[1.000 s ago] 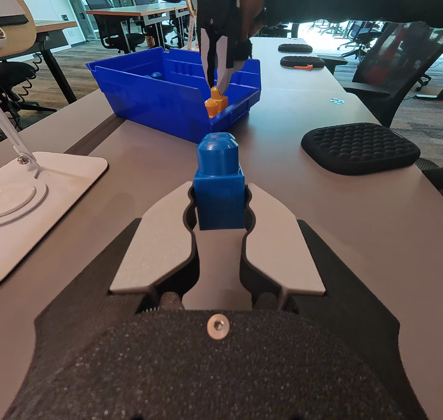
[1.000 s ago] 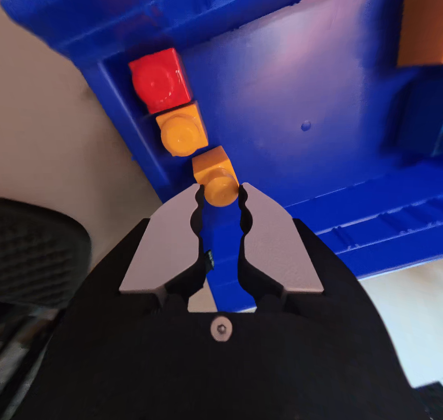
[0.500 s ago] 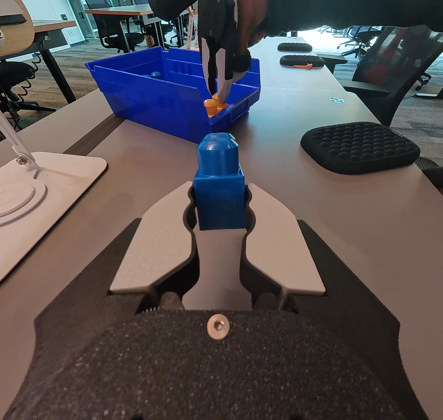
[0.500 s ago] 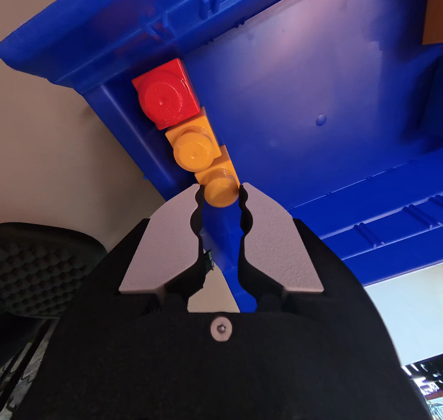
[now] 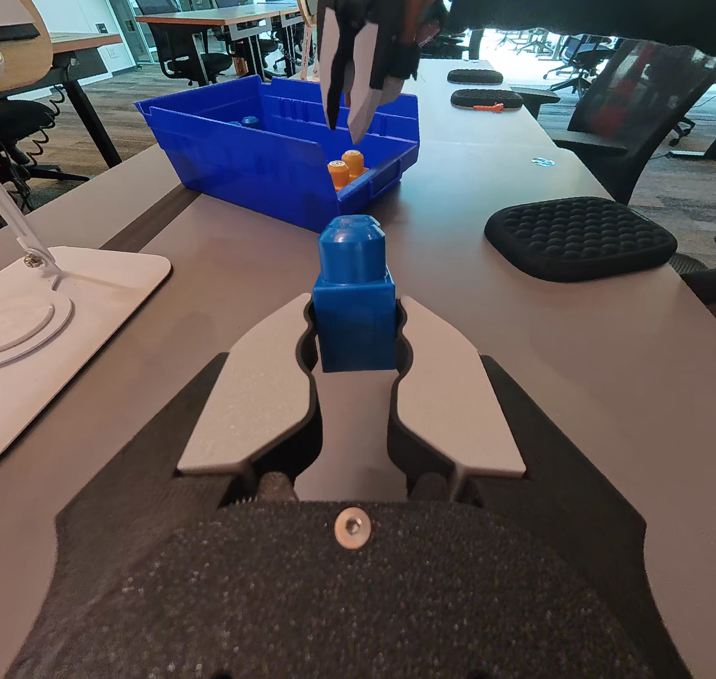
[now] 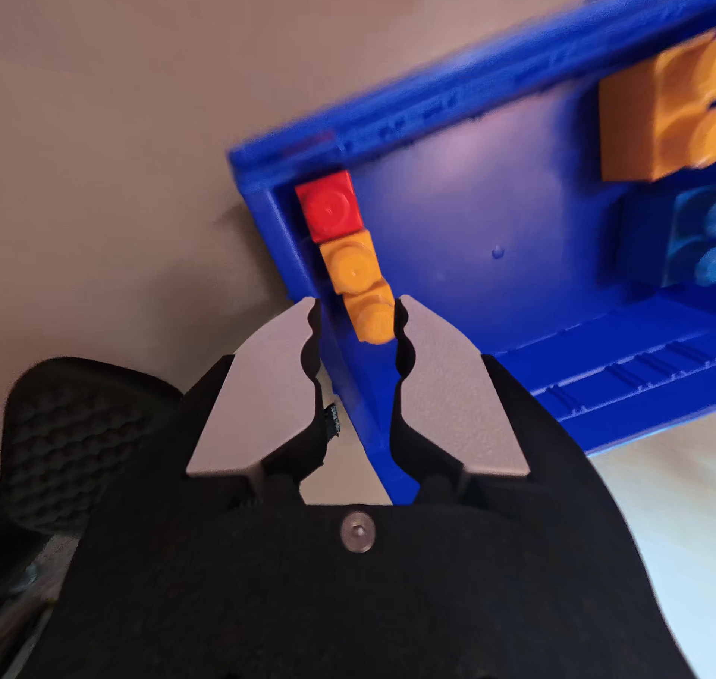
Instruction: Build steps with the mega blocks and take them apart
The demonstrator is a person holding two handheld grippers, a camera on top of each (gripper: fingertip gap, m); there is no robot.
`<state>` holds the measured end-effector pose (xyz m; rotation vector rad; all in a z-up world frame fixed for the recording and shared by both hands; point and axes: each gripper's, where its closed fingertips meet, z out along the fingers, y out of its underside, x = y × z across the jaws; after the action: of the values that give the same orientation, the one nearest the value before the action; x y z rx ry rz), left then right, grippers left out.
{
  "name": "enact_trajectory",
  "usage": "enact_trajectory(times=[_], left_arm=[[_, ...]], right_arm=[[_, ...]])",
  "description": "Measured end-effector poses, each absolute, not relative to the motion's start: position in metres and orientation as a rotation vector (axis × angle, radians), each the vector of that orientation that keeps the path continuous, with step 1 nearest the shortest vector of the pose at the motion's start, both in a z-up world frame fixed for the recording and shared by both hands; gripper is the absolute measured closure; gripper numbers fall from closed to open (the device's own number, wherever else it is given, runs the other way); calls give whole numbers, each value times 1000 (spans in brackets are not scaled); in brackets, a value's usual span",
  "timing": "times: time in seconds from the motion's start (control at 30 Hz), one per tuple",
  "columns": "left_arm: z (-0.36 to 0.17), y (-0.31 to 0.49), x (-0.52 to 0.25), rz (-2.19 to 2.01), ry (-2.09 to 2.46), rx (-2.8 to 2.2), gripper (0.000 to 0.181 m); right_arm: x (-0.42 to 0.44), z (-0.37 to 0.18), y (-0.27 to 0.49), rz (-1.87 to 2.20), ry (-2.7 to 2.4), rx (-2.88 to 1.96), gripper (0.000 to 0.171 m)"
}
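My left gripper (image 5: pixel 354 300) is shut on a blue single-stud block (image 5: pixel 354 311) and holds it upright just over the grey table (image 5: pixel 503 350). A blue bin (image 5: pixel 240 164) stands behind it. Two orange blocks (image 5: pixel 346 168) sit in its near right corner. My right gripper (image 5: pixel 345 131) hangs above them, open and empty. In the right wrist view, my right gripper (image 6: pixel 356 303) looks down on a row in the bin (image 6: pixel 503 234): a red block (image 6: pixel 331 205), an orange block (image 6: pixel 350 265) and a second orange block (image 6: pixel 372 319).
A bigger orange block (image 6: pixel 658 125) and blue blocks (image 6: pixel 693 241) lie further along in the bin. A black dimpled pad (image 5: pixel 577 238) lies on the right of the table, and a white stand base (image 5: pixel 77 296) on the left. More pads (image 5: pixel 486 98) and office chairs are behind. Some 25 centimetres of space lies between my two pairs of fingers.
My right gripper set the orange block down beside the other orange one, opened, and rose above the bin. My left gripper has not moved with its blue block.
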<state>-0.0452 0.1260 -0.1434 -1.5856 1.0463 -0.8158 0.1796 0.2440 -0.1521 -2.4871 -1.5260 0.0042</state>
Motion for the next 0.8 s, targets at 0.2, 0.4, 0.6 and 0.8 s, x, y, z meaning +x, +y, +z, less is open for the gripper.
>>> enact_trajectory(times=[0.2,0.4,0.6,0.8], left_arm=[[-142,122,-42,-838,1062,-1571,144],[-135,110,-30,-883,1100,-1531,144],[-131,96,-16,-895,1159,-1489,144],[-130,91,-13,-908,1179,-1475,144]], right_arm=[[89,-101,201,340,-1681,-1967,135],[28,-94,129,496,-1939,-1640,131],[7,-109,103,483,-2086,-1574,129],[2,-120,99,477,-2135,-1569,140]])
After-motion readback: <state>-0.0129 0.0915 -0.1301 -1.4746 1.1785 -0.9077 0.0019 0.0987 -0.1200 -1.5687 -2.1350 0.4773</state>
